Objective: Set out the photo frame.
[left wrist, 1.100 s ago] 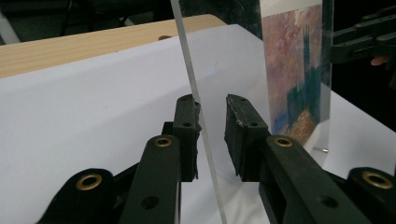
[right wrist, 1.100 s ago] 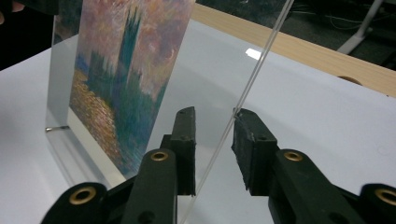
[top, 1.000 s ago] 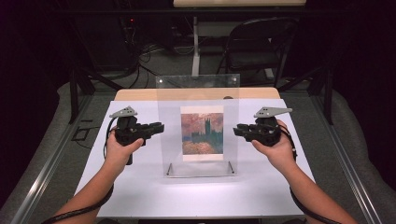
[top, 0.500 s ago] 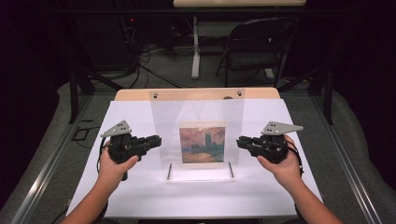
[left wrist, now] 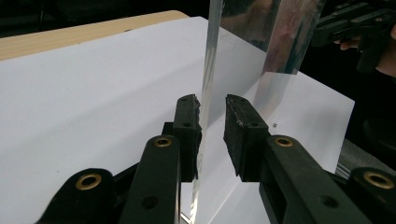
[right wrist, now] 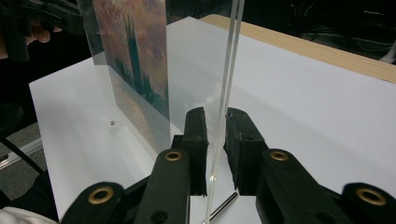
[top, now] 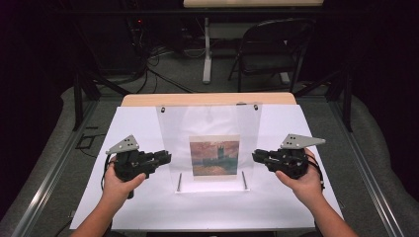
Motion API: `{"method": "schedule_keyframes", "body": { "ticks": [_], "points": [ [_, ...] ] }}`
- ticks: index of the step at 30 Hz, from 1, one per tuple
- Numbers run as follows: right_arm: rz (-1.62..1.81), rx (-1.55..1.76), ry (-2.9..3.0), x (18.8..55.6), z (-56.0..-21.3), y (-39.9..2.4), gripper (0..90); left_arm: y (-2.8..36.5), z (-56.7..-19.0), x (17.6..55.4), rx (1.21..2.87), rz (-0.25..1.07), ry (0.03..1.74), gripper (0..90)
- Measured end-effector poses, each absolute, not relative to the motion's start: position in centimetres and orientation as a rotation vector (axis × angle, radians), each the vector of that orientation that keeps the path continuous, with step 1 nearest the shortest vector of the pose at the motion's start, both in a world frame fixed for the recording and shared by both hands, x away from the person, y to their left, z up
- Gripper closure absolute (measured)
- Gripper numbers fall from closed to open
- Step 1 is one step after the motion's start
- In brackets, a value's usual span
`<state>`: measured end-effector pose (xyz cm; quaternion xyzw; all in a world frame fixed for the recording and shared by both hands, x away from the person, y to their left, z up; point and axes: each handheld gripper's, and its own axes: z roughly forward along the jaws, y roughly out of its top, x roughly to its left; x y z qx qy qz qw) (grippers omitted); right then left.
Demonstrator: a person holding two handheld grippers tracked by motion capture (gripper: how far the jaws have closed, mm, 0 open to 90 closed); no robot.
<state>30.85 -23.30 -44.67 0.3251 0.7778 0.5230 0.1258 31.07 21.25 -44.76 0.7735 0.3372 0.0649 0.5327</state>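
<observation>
1. High view: light from above falls on the white sheet [top: 148, 123] at six o'clock; the room toward twelve o'clock lies dark and soft.
2. Glare streaks the clear panel [top: 210, 128] at centre.
3. Gripper views: near jaws sharp, corners at one and eleven o'clock dim and blurred.

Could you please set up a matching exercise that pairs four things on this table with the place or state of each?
Things:
1. clear acrylic picture frame
2. reddish painting print
3. left gripper
4. pale wooden table edge

Places or states:
A. runs along the far side of the white sheet
B. stands upright in the middle of the sheet
C. sits inside the clear panel, in its lower half
D. jaws straddle the panel's side edge, a gap at the right pad

Pairs: 1-B, 2-C, 3-D, 4-A
</observation>
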Motion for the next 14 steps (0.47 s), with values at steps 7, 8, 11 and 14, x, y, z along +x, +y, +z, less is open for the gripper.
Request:
{"method": "schedule_keyframes", "body": {
  "ticks": [7,8,11,14],
  "points": [
    [1.568,1.016,2.216,30.2,-46.2,-24.8,72.5,22.7,-45.2,30.2,1.794,0.211,0.84,62.9],
    [1.565,1.028,2.201,30.1,-46.5,-25.0,71.6,23.0,-45.5,30.2,1.781,0.227,0.852,60.5],
    [1.513,1.087,2.147,30.1,-47.5,-25.5,64.8,23.8,-46.5,30.4,1.761,0.281,0.909,52.5],
    [1.412,1.157,2.118,30.6,-49.3,-25.6,49.4,24.2,-48.3,30.9,1.768,0.322,0.977,45.7]
  ]
}}
